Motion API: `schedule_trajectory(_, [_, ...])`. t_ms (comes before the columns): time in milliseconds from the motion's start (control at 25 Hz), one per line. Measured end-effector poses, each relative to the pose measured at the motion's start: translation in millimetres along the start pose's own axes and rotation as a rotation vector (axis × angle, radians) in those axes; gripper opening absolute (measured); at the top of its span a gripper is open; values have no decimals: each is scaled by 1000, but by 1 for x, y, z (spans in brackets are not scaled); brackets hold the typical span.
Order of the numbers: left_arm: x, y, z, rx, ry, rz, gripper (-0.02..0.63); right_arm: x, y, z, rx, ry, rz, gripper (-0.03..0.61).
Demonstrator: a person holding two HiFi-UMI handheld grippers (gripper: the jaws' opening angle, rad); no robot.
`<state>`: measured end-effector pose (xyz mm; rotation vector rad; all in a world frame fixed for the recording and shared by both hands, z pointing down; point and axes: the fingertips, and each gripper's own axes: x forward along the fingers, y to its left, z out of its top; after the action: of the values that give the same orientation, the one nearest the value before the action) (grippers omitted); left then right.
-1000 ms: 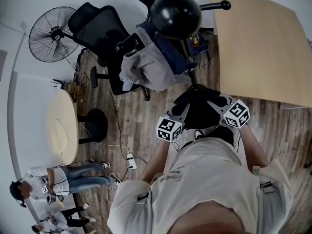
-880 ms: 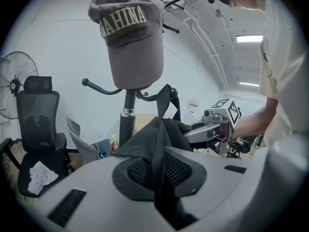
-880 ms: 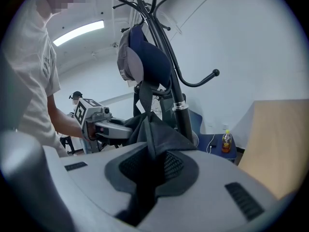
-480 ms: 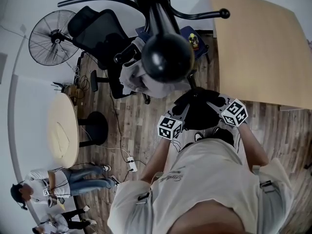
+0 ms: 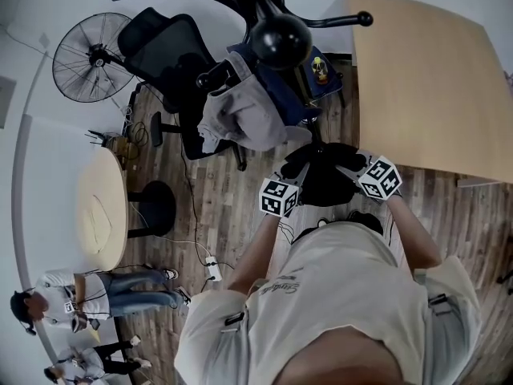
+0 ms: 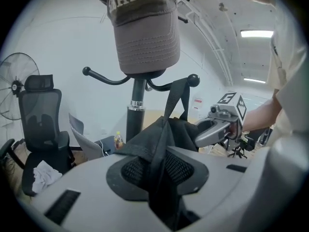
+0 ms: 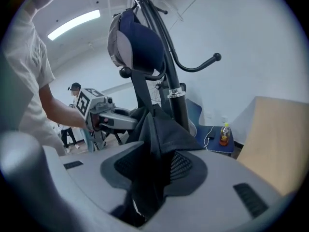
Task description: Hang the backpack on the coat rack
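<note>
- Nearest, our left gripper (image 6: 161, 187): its jaws have just been opening and stand partly apart; black backpack (image 6: 154, 146) fabric lies slack between them
- Our right gripper (image 7: 147, 187): jaws also just opening, wider; fabric sits in its gap
- Mid-frame, the backpack's strap (image 6: 173, 98) loops over a coat rack (image 6: 136, 108) hook
- Upper centre, a cap (image 6: 145, 33) tops the rack

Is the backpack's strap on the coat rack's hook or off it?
On: in the left gripper view the strap rises from the backpack and loops over a coat rack hook.
</note>
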<state>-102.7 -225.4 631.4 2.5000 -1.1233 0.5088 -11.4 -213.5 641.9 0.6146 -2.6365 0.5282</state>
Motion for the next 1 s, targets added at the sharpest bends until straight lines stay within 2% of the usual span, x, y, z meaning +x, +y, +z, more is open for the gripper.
schedule_trajectory(120, [-7, 9, -1, -26, 23, 63, 121, -2, 4, -10, -62, 64, -52, 158])
schedule_trajectory(240, [-18, 14, -5, -50, 31, 109, 135, -13, 3, -16, -63, 85, -101, 158])
schedule_trajectory(440, [-38, 11, -9, -80, 34, 137, 137, -42, 3, -10, -4, 51, -171, 147])
schedule_trajectory(600, [-52, -10, -8, -66, 10, 114, 137, -64, 14, 6, -5, 6, -198, 123])
schedule_trajectory(720, [-64, -29, -1, -48, -37, 98, 137, -82, 31, 28, -47, -46, -196, 91])
schedule_trajectory(760, [-68, -34, 4, -46, -59, 95, 134, -88, 36, 37, -68, -68, -204, 61])
schedule_trajectory(840, [-76, -42, 20, -24, -101, 95, 103, -99, 43, 56, -94, -112, -218, -5])
schedule_trajectory(920, [-86, -50, 39, 24, -131, 106, 56, -109, 50, 73, -121, -155, -235, -5])
schedule_trajectory(1000, [-96, -58, 54, 62, -152, 117, 37, -118, 58, 87, -157, -190, -254, -6])
